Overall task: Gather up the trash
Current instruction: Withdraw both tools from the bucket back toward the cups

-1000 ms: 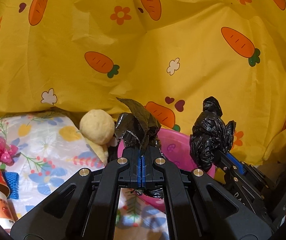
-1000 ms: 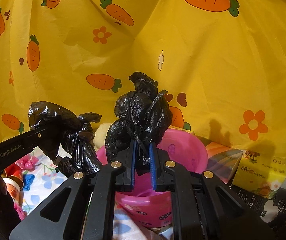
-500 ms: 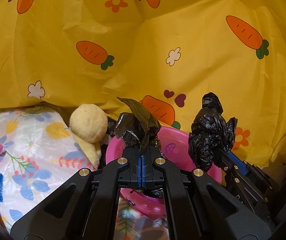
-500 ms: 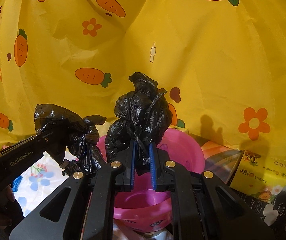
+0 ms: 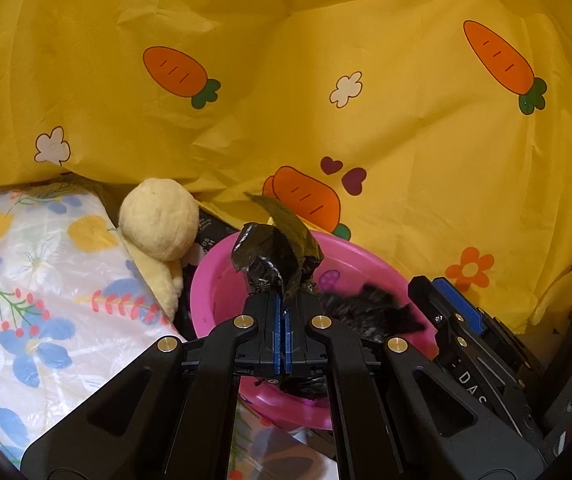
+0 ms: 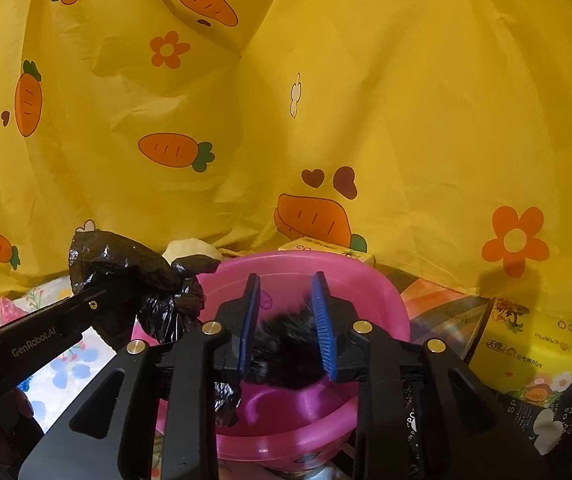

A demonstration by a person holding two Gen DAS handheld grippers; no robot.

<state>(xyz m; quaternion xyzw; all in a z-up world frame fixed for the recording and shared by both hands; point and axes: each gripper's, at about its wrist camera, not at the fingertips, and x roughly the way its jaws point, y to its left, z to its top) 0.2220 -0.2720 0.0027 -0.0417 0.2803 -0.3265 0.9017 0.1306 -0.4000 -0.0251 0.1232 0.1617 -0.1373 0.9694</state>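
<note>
A pink plastic basin [image 5: 214,280] [image 6: 381,292] stands below both grippers. My left gripper [image 5: 280,304] is shut on a crumpled black plastic bag [image 5: 276,256], held over the basin's near rim; it shows at the left of the right wrist view [image 6: 126,268]. My right gripper [image 6: 286,312] is open above the basin. A second black bag [image 6: 286,344], blurred, is dropping between its jaws into the basin; it also shows in the left wrist view [image 5: 369,308].
A yellow carrot-print cloth [image 5: 325,100] hangs behind. A cream plush toy [image 5: 158,220] and a floral plastic sheet [image 5: 46,280] lie left of the basin. Yellow tissue packs [image 6: 525,344] and dark packets [image 6: 533,420] lie to the right.
My right gripper opened and let go of its black bag, which is falling into the pink basin. Both grippers moved closer over the basin. The left stays shut on its bag.
</note>
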